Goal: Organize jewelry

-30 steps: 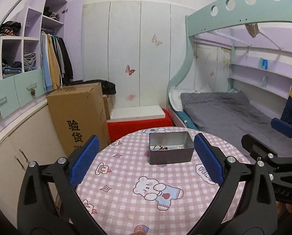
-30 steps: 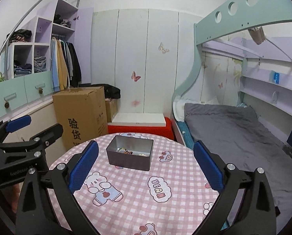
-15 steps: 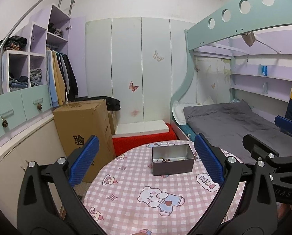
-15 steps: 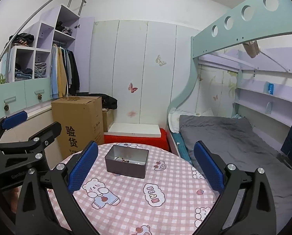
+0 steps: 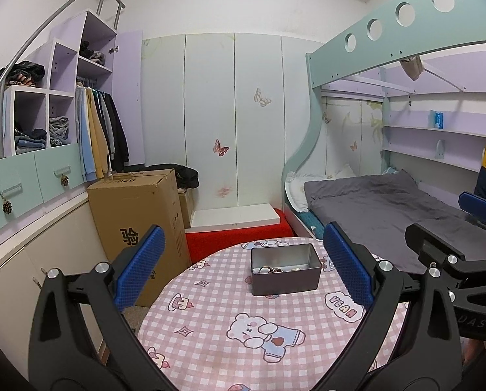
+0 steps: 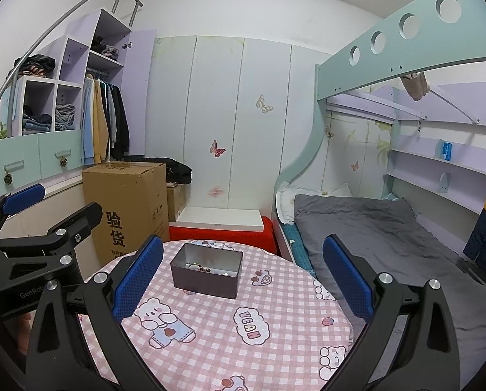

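Observation:
A grey metal tin [image 5: 285,273] stands on the far part of a round table with a pink checked cloth [image 5: 216,332]. Small jewelry pieces [image 5: 270,269] lie inside it. The tin also shows in the right wrist view [image 6: 207,275], with the jewelry [image 6: 203,268] at its bottom. My left gripper [image 5: 243,270] is open and empty, held well above and short of the tin. My right gripper [image 6: 243,273] is open and empty too, to the right of the left one. Each gripper shows at the edge of the other's view.
A tall cardboard box [image 5: 138,224] stands left of the table. A red box with a white board [image 5: 239,231] sits behind it. A bunk bed with grey bedding [image 5: 389,208] is on the right. A wardrobe and cabinets [image 5: 47,163] line the left wall.
Both grippers have risen and pulled back from the table, so the tin looks smaller and lower. Both stay open and empty.

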The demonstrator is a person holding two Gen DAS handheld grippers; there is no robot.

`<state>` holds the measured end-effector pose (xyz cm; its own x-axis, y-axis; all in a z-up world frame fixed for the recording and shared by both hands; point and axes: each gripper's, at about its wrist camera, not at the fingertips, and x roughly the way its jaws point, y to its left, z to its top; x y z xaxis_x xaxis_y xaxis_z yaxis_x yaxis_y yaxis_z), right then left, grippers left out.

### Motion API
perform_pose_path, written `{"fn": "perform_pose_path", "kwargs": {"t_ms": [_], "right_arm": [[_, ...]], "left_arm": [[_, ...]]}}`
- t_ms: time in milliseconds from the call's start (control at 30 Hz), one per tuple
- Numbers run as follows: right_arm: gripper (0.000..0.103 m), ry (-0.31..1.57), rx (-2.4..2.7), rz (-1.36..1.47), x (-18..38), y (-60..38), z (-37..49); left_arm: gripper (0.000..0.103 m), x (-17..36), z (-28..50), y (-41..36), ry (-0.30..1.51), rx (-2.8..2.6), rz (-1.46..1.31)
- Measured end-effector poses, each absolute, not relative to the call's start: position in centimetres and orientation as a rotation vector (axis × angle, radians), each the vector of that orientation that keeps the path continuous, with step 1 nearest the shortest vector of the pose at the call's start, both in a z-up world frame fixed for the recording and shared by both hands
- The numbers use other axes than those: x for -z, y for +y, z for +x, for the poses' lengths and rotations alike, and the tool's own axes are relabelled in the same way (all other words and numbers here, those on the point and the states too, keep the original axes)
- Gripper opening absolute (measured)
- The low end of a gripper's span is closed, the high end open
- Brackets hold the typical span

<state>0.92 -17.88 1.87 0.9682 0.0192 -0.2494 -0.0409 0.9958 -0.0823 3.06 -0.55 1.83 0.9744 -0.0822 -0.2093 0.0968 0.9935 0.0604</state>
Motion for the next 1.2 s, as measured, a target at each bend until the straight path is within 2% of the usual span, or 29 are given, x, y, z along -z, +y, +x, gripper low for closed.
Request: {"fn": "perform_pose_path", "kwargs": {"t_ms": [1200], "right_arm": [[0.095,0.261,-0.025,-0.088,-1.61,-17.92,1.03]], "left_arm": [[0.096,-1.74,3.25,-0.79,0.211,0.089,0.076]]}}
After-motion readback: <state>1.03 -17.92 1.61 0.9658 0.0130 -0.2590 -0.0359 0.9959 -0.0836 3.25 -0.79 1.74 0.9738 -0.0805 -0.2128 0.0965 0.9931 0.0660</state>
